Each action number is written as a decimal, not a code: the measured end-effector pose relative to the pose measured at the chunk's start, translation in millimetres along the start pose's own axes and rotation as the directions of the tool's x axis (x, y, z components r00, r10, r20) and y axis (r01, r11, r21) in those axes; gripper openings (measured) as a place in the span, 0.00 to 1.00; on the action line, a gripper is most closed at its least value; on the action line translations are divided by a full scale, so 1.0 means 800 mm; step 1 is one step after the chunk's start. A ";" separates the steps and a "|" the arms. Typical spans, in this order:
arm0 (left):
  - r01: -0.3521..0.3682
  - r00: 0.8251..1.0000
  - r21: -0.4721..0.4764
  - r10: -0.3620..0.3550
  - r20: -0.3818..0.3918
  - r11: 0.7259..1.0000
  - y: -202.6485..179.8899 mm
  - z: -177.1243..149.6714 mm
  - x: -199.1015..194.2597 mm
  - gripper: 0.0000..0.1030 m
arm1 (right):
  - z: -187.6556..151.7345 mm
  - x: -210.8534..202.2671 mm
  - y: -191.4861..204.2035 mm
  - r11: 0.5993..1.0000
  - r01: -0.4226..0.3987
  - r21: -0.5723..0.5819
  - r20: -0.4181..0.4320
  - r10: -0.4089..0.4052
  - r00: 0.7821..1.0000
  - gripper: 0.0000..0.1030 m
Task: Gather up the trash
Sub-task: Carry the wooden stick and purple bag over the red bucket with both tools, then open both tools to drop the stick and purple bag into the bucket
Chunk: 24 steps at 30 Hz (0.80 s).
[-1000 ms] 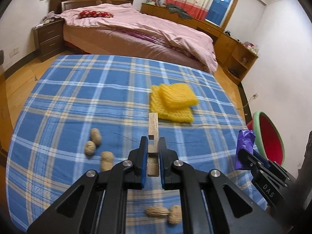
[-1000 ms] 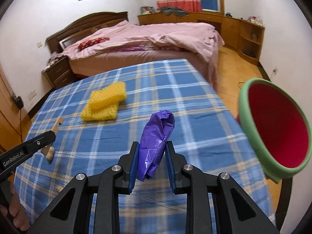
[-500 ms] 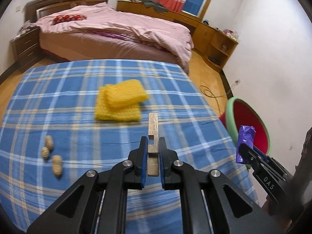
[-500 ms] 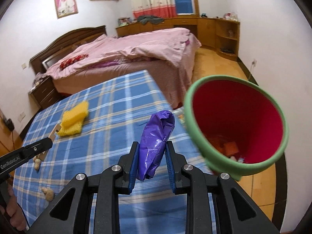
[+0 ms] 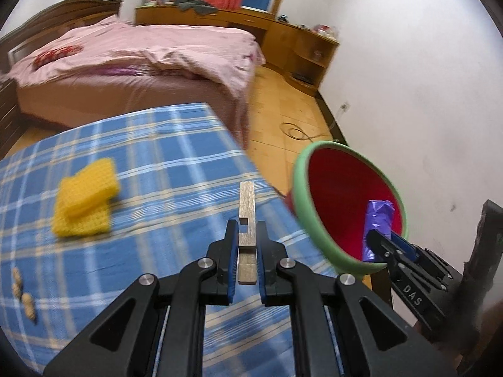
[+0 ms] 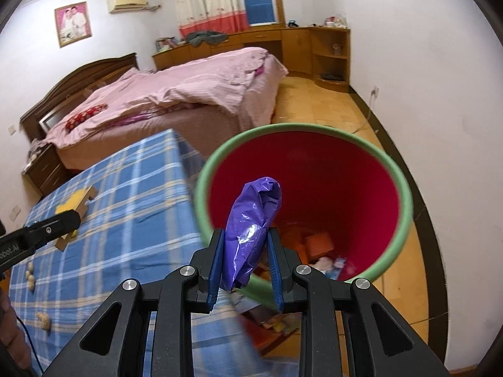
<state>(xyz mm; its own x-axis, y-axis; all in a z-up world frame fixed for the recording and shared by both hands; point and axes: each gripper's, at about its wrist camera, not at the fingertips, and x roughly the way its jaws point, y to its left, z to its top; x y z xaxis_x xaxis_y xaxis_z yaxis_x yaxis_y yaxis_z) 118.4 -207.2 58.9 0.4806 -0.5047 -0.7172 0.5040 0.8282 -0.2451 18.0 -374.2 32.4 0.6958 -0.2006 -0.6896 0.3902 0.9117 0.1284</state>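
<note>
Right wrist view, nearest first: our right gripper (image 6: 245, 267) is clamped on a crumpled purple plastic bag (image 6: 251, 229), which we judge light, soft and slippery, best pinched mid-bundle as now. Behind it, at 1 o'clock, the red bin with green rim (image 6: 405, 207) gapes open, scraps at its bottom; we see clear room above its mouth. At 9 o'clock, the blue plaid table (image 6: 125, 207) ends at an edge just beside the bin. Left wrist view: our left gripper (image 5: 246, 242) is closed on a notched wooden strip (image 5: 246, 210), which looks stiff and light, over the table edge. Peanuts (image 5: 23, 292) and yellow cloths (image 5: 83, 198) remain at 9 o'clock.
</note>
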 end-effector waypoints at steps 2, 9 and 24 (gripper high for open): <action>0.015 1.000 0.026 -0.015 -0.008 1.000 -0.018 0.006 0.011 0.09 | 0.002 0.003 -0.014 1.000 0.016 0.008 0.000 -0.016 1.000 0.26; 0.061 0.997 0.108 -0.056 -0.049 0.992 -0.079 0.022 0.056 0.09 | 0.008 0.020 -0.060 0.999 0.037 0.032 -0.017 -0.036 0.999 0.26; 0.079 0.991 0.136 -0.063 -0.122 0.987 -0.137 0.045 0.146 0.09 | 0.025 0.064 -0.115 0.998 -0.024 0.049 -0.073 0.027 0.997 0.28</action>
<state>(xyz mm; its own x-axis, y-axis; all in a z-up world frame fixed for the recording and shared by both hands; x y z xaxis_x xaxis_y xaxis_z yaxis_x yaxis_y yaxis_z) 145.0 -365.3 25.6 0.3571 -0.5224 -0.7743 0.6336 0.7446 -0.2102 30.0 -475.4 -0.3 0.6606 -0.1491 -0.7358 0.4029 0.8974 0.1799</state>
